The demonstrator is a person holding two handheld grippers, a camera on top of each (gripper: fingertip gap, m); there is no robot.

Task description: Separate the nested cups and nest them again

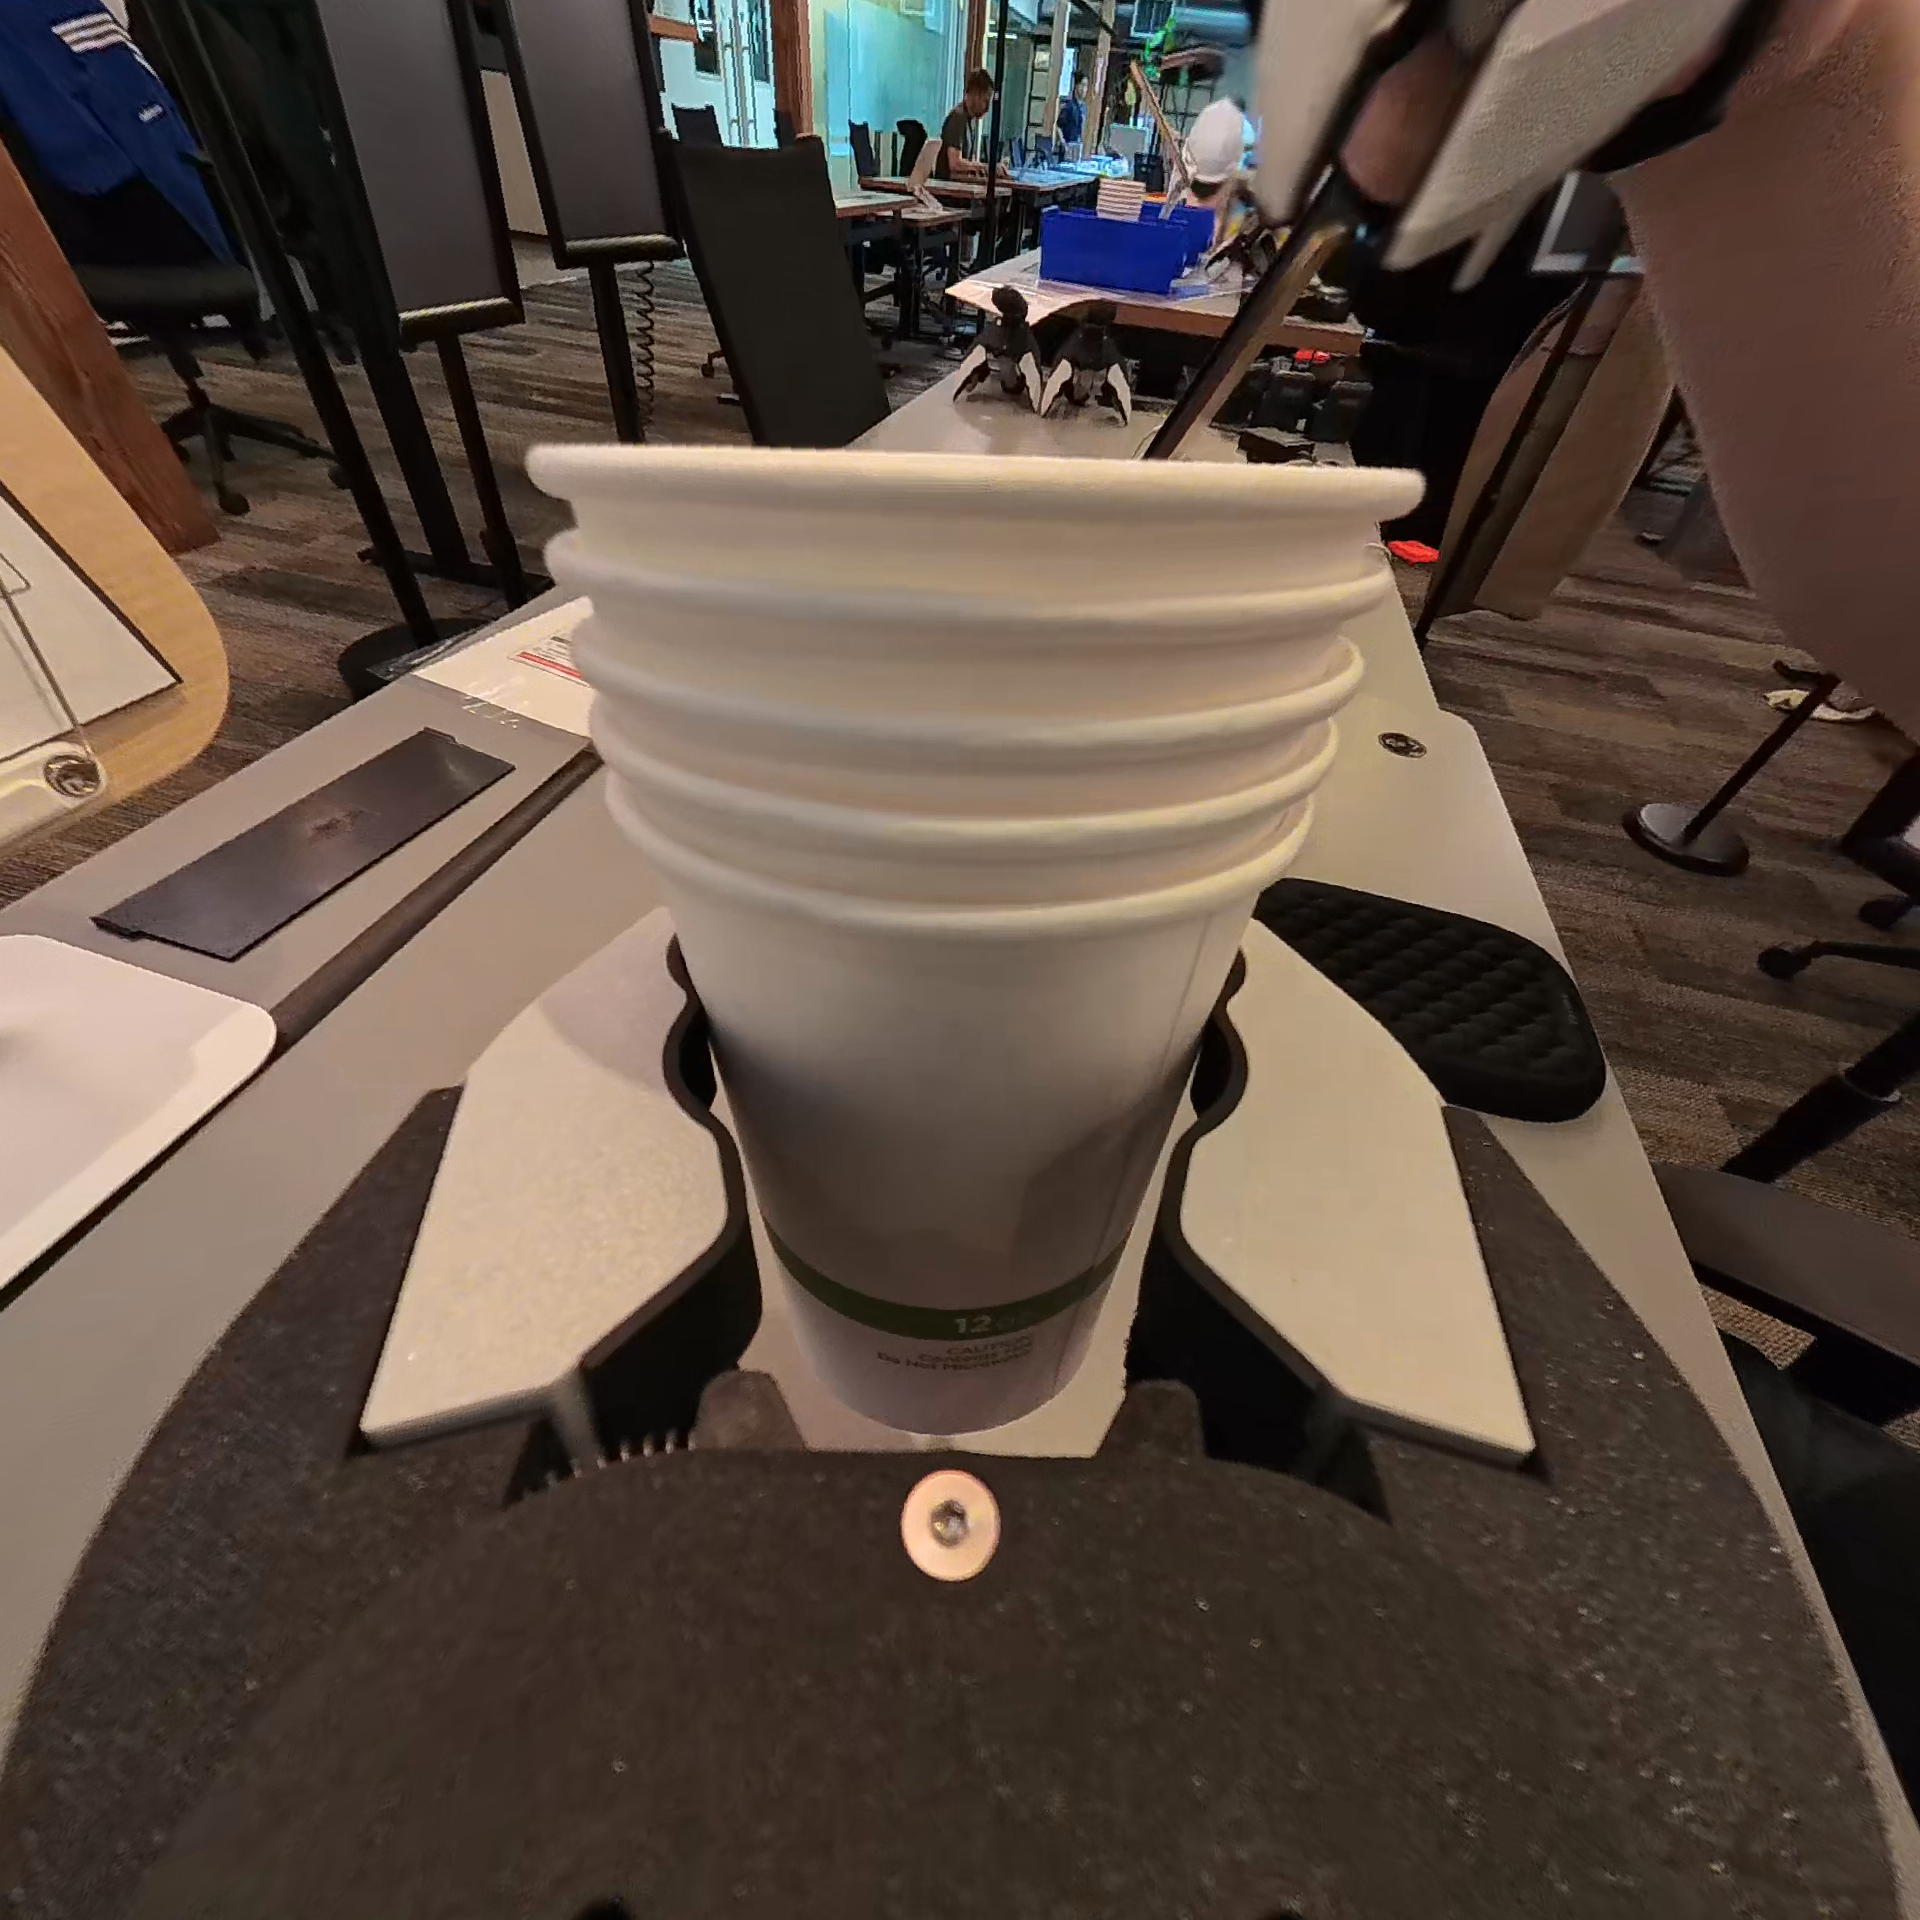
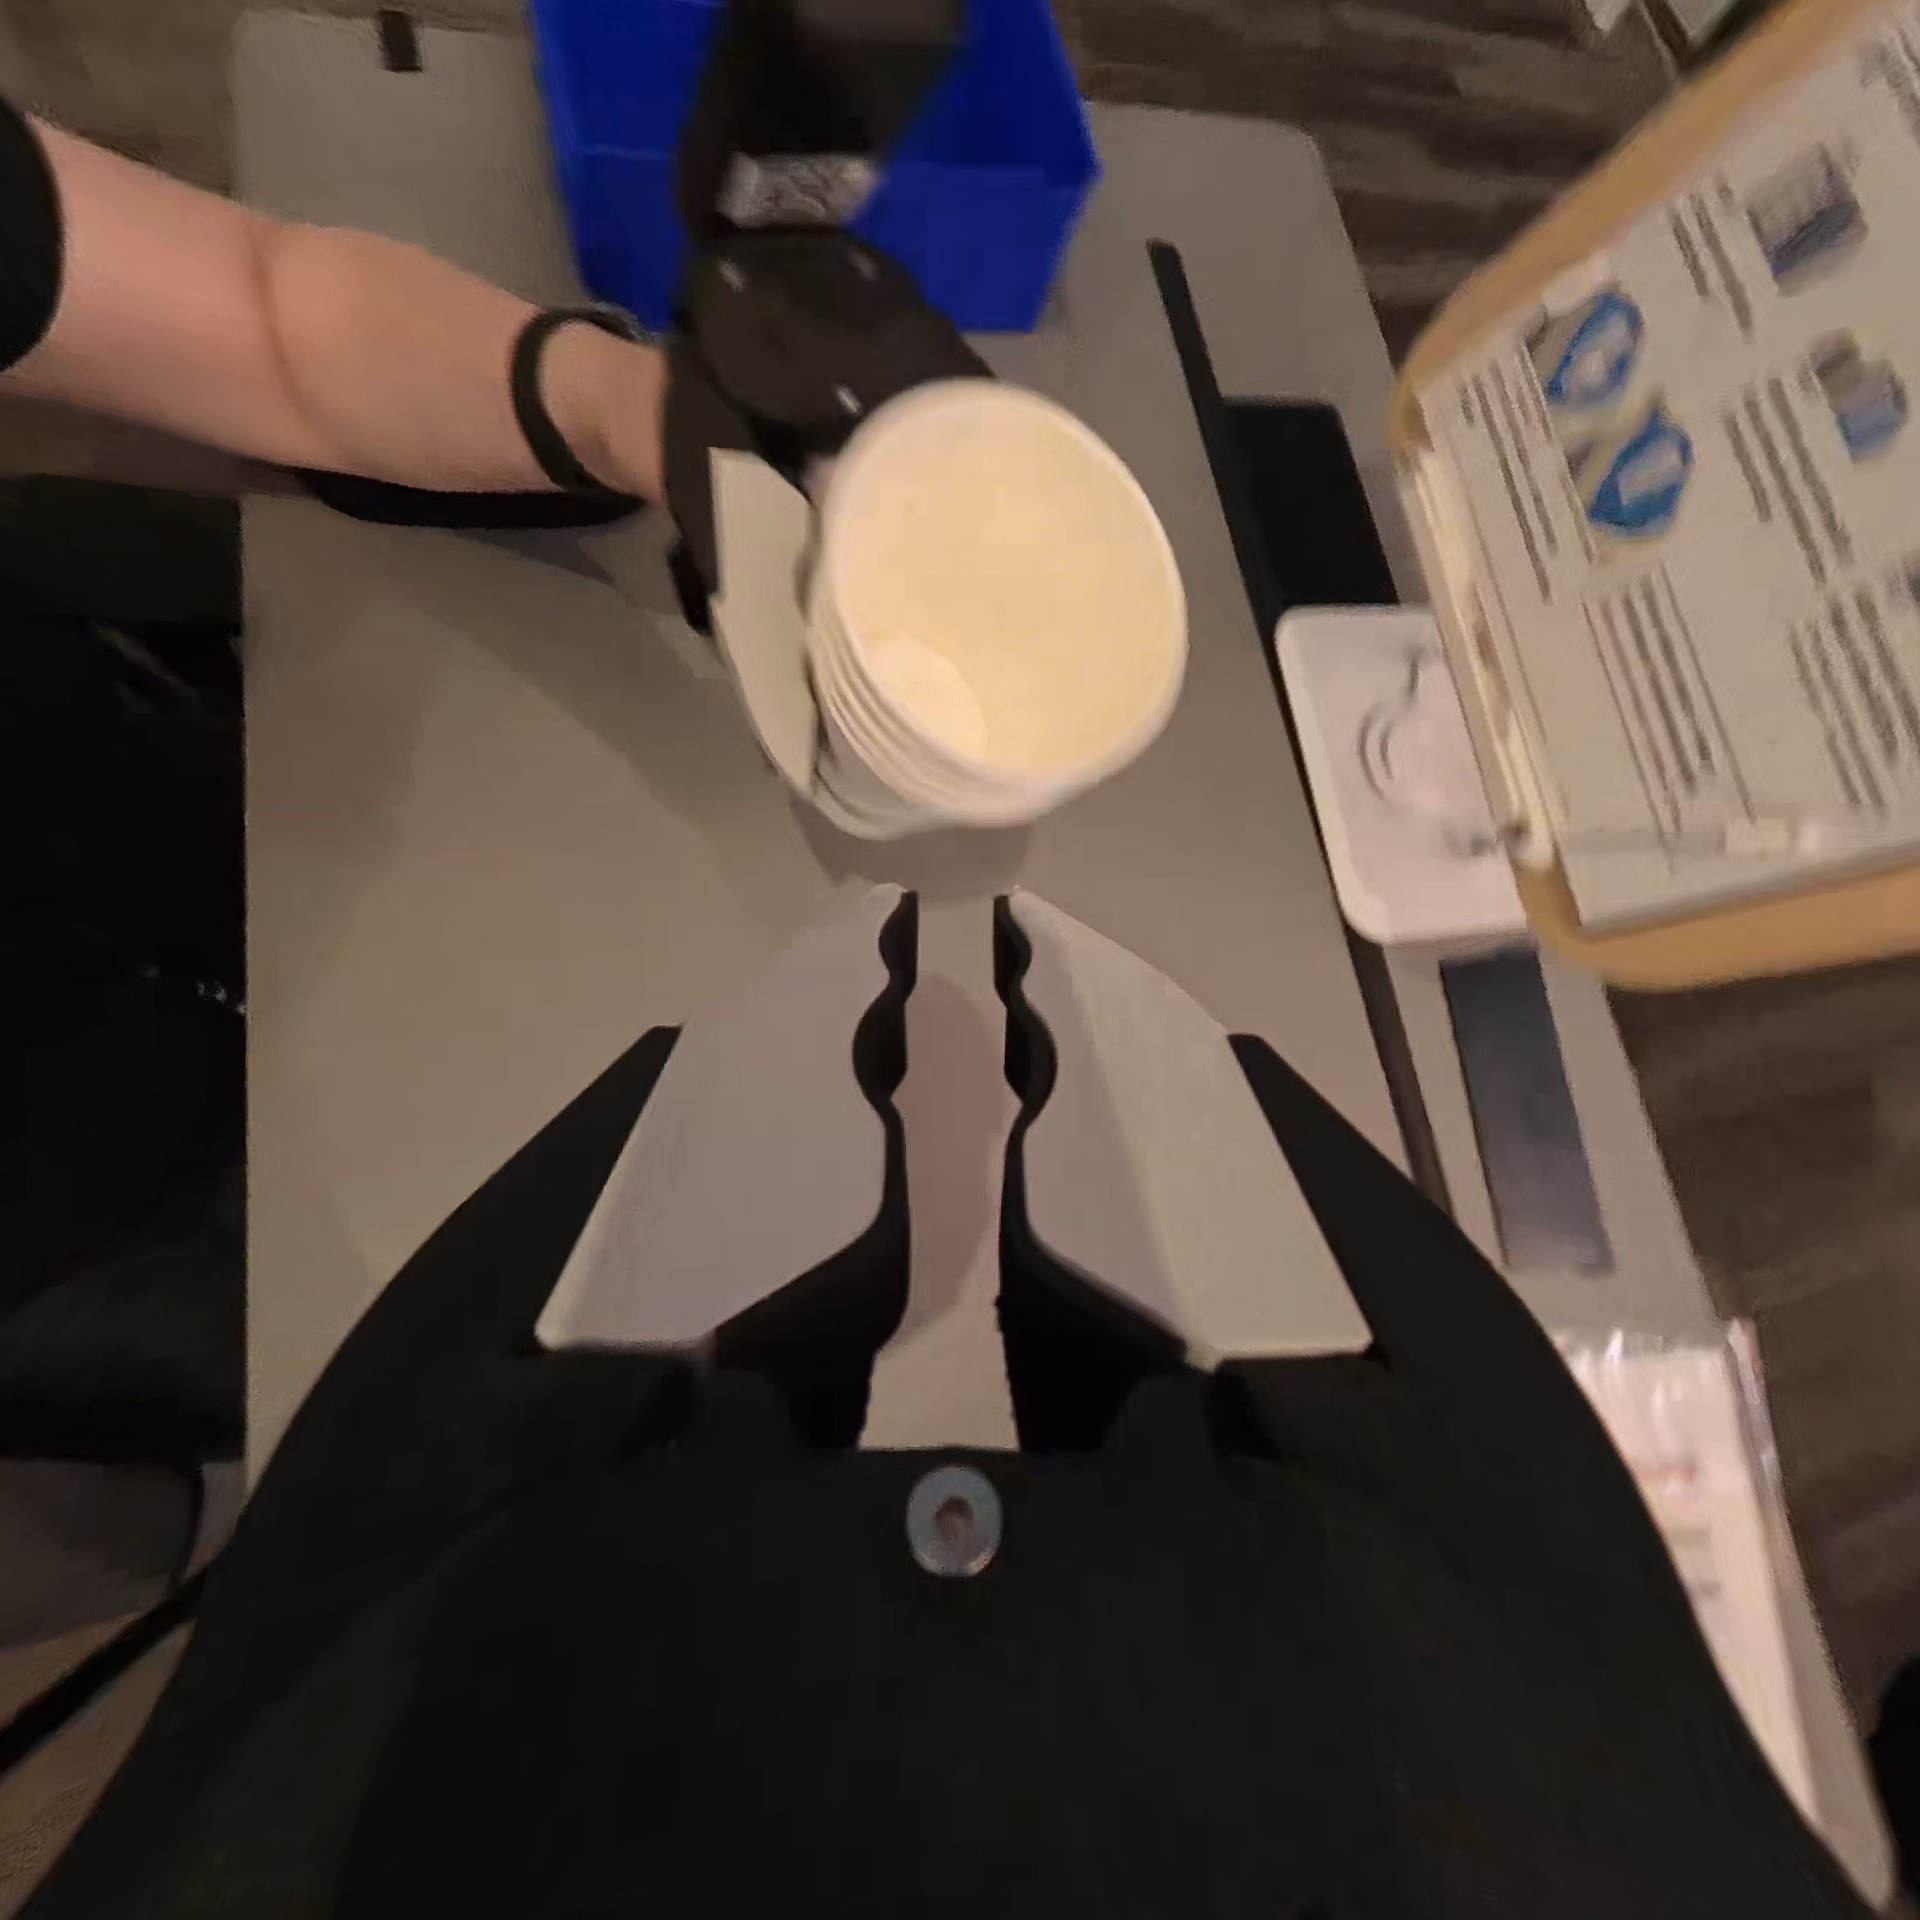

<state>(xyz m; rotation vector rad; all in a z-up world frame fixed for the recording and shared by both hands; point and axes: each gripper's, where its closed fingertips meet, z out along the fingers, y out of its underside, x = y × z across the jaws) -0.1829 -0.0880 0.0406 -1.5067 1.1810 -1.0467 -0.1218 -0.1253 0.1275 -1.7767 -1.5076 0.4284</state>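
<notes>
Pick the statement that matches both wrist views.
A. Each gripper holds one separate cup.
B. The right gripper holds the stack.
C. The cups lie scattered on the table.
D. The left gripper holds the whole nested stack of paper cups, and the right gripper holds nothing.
D: the left gripper clamps the lower wall of the nested stack of paper cups, while the right gripper hangs above it with nothing in the narrow gap between its fingers.

We are in an open-plan office: rows of desks [image 1: 1039, 197], black office chairs [image 1: 779, 291], carpet floor [image 1: 1662, 935], seated person [image 1: 961, 130].
</notes>
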